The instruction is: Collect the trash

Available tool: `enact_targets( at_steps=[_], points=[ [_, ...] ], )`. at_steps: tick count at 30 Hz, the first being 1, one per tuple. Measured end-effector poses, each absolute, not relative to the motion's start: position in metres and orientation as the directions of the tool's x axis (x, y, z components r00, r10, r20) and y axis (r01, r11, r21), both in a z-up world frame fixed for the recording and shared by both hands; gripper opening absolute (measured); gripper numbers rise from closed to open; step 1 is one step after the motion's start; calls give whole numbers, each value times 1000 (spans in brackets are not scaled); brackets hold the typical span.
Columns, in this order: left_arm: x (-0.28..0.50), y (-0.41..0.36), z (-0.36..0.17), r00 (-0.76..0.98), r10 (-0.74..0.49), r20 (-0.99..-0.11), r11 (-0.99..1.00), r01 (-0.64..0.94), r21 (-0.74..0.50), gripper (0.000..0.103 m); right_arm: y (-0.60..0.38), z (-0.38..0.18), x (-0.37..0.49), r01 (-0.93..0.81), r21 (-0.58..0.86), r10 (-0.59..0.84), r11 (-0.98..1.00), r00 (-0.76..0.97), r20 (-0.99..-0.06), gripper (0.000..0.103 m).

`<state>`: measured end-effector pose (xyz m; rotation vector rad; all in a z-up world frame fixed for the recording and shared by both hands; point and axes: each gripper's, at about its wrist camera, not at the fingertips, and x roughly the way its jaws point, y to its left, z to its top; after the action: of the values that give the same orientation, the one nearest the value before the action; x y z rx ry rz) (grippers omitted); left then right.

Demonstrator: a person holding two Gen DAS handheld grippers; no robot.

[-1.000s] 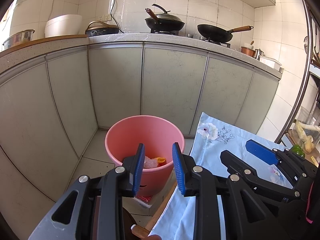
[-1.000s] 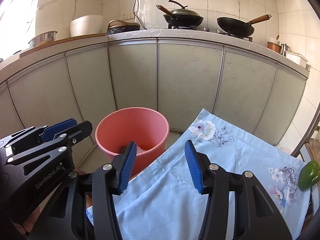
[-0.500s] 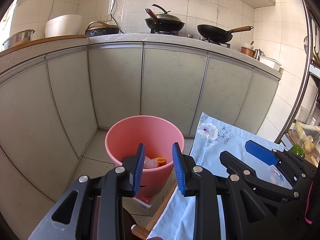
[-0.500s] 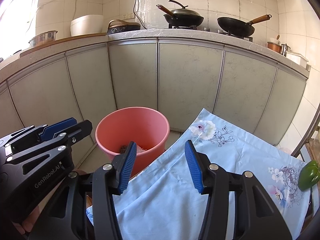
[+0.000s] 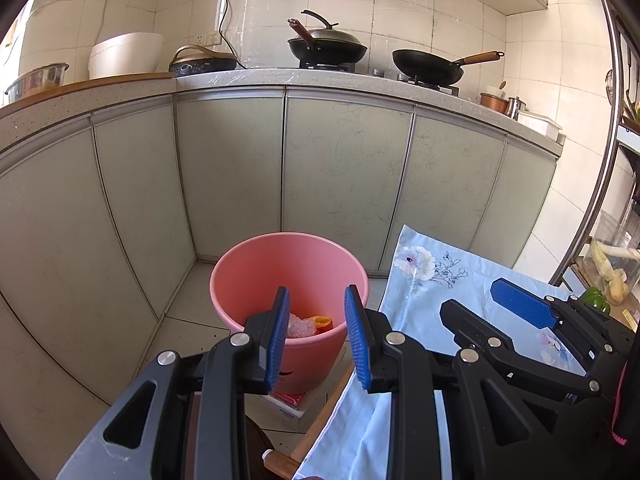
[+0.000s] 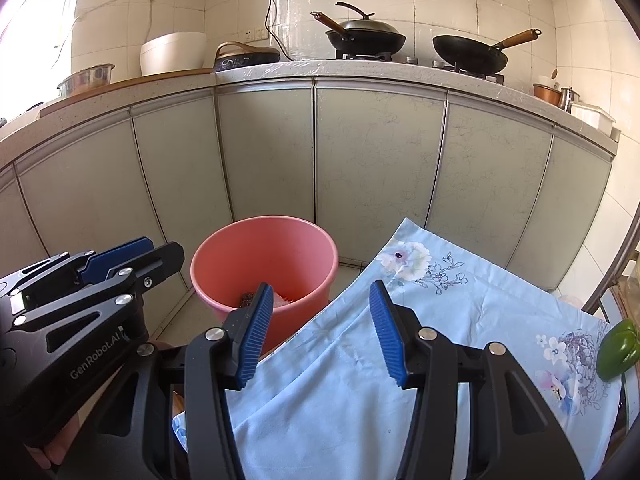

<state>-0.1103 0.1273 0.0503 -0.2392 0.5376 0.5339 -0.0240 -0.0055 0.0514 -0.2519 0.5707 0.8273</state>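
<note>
Left wrist view shows the largest thing first, the light blue floral tablecloth (image 5: 436, 276) spread over the surface, and from either camera no scrap of litter can be made out on the part of it that shows; a judgement, then, that the collecting is near its end or done, though the cloth's near edge is hidden behind the tongs and something could lie there unseen. One pink bucket (image 5: 256, 264) stands on the floor just beside the surface's corner, in front of the grey cabinet doors (image 5: 344, 168), and it serves as the bin: in its bottom lie the gathered pieces, one crumpled clear wrapper (image 5: 298, 326), one orange bit (image 5: 323, 321), and, in the right wrist view, one dark grainy clump (image 6: 247, 299); more may sit beneath them, too small to tell. Under the bucket's near side lies what looks like one flat red-and-white packet or box (image 5: 286, 400) on the floor, which might yet need picking up. One green pepper (image 6: 618, 350) rests at the far right edge of the cloth and reads as food, not rubbish. Two pairs of tongs are in view: the left tongs (image 5: 316, 330) hover above the bucket with jaws apart and nothing between them, and the right tongs (image 6: 320, 328) hang over the cloth, likewise spread and empty.
</note>
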Motion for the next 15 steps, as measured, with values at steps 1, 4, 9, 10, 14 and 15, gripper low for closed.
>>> enact_targets(
  at_steps=[1,4,9,10,14,15],
  points=[
    [-110,127,50,728,419,-543,838,-541,-79,28,-6,51,-24,-753,7,622,658,538,-569,51],
    [-110,127,50,728,419,-543,838,-539,-77,28,-6,51,-24,-754,6,622,657,538,-569,51],
    [-111,127,51,728,419,-543,838,-540,-77,28,-6,51,-24,-753,7,622,658,538,-569,51],
    [-111,127,51,728,418,-543,838,-540,-78,28,-6,51,-24,-753,7,622,658,538,-569,51],
    [-110,126,51,729,417,-544,839,-538,-79,28,-6,51,-24,-754,8,623,657,537,-568,51],
    [-110,126,51,729,416,-544,840,-538,-79,28,-6,51,-24,-754,8,624,656,537,-568,51]
  ],
)
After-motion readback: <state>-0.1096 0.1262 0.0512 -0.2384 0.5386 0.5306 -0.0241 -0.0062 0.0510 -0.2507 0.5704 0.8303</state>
